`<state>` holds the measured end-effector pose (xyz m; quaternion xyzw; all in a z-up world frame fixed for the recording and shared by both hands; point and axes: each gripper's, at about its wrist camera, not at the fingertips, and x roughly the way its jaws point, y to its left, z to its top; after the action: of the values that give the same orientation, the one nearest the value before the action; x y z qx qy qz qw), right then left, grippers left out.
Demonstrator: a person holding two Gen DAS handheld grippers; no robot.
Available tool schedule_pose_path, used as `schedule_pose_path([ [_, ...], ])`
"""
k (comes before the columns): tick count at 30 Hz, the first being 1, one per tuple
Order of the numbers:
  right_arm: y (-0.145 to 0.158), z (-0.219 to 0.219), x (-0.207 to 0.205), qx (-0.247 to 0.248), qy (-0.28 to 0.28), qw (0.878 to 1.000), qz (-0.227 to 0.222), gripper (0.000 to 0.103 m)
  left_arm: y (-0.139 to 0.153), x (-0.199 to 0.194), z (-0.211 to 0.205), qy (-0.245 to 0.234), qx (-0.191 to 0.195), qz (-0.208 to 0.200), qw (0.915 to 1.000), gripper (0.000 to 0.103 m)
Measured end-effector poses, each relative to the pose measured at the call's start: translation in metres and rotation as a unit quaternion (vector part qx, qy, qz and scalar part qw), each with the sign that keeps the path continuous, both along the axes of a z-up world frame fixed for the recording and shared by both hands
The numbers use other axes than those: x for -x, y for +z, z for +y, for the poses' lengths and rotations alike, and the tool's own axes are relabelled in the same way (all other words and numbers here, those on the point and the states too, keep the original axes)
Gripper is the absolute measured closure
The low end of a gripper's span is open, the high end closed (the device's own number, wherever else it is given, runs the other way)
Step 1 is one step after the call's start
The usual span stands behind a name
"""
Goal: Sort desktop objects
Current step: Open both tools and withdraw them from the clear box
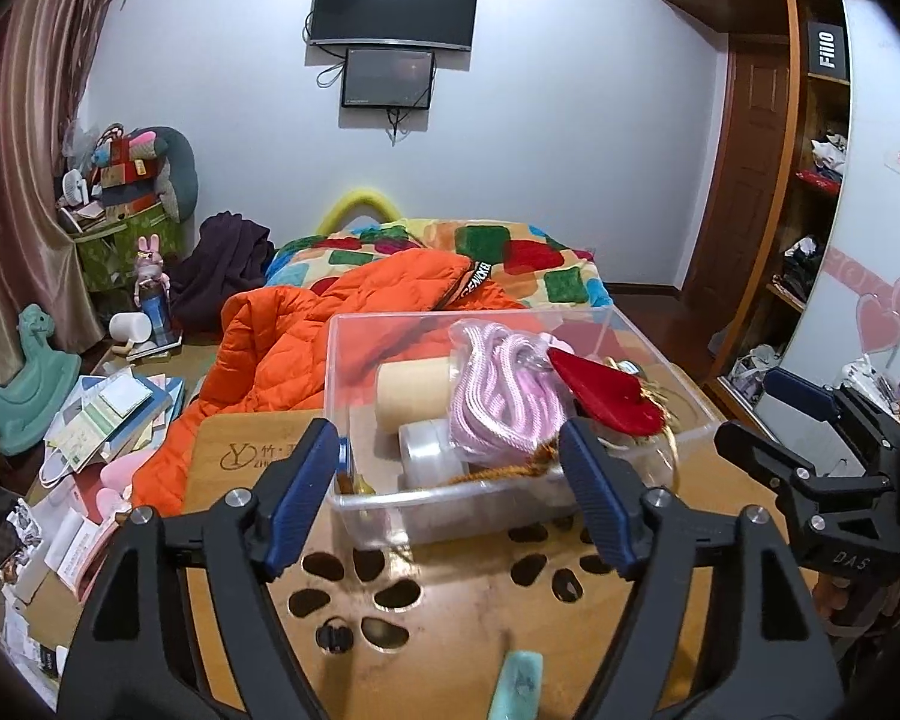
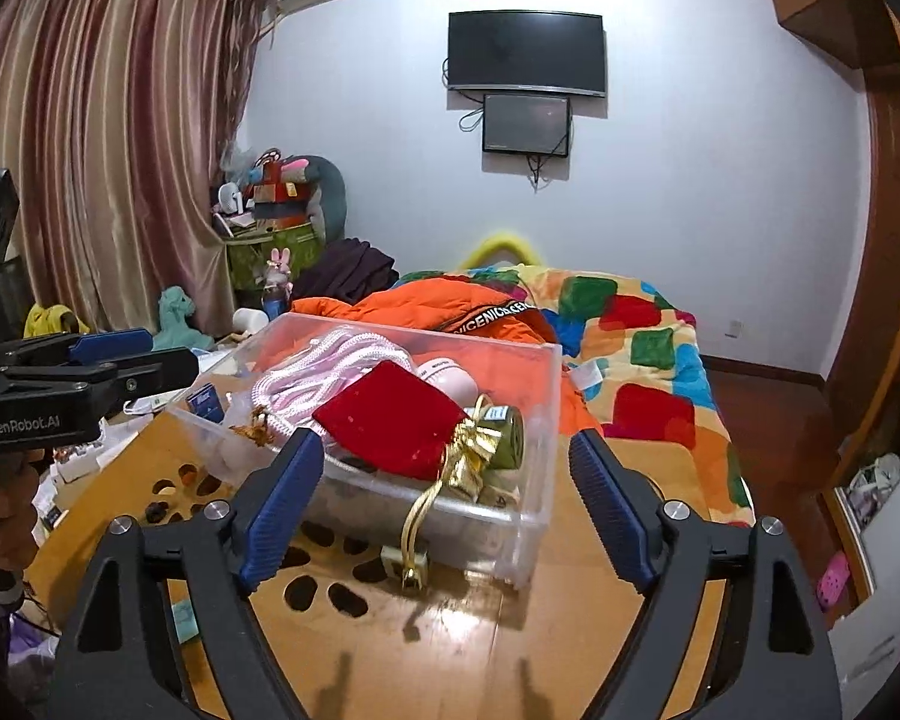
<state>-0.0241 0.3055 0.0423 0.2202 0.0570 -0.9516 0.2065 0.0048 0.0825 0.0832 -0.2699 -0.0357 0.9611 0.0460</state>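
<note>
Grippers, left [image 1: 450,480] and right [image 2: 447,480], we held spread and empty before the clear plastic bin [image 2: 510,546] on the bamboo table [image 2: 450,648]; pink rope [image 1: 498,396] and red velvet pouch [image 2: 390,420] lay inside, orange jacket [image 1: 306,330] behind.

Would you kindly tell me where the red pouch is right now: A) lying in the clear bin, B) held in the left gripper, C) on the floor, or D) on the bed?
A: the red pouch lies inside the clear bin, atop the pink rope.
</note>
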Motion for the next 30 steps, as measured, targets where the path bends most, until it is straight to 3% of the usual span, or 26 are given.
schedule_pose_path([
  [2,-0.002,0.004,-0.005,0.005,-0.005,1.0,-0.005,0.02,-0.001,-0.007,0.0,0.001,0.0,0.002,1.0,0.019],
  [8,-0.01,0.016,-0.016,0.019,-0.024,0.999,-0.02,0.019,-0.01,-0.024,0.0,0.012,0.005,-0.008,0.9999,0.013],
  [19,-0.038,0.017,-0.021,0.009,-0.031,0.998,-0.051,0.019,-0.056,-0.041,0.005,0.018,0.008,-0.065,0.9977,0.013],
  [30,-0.06,0.01,-0.013,0.008,-0.026,0.996,-0.088,0.019,-0.099,-0.056,0.031,-0.028,0.025,-0.111,0.9932,0.015],
])
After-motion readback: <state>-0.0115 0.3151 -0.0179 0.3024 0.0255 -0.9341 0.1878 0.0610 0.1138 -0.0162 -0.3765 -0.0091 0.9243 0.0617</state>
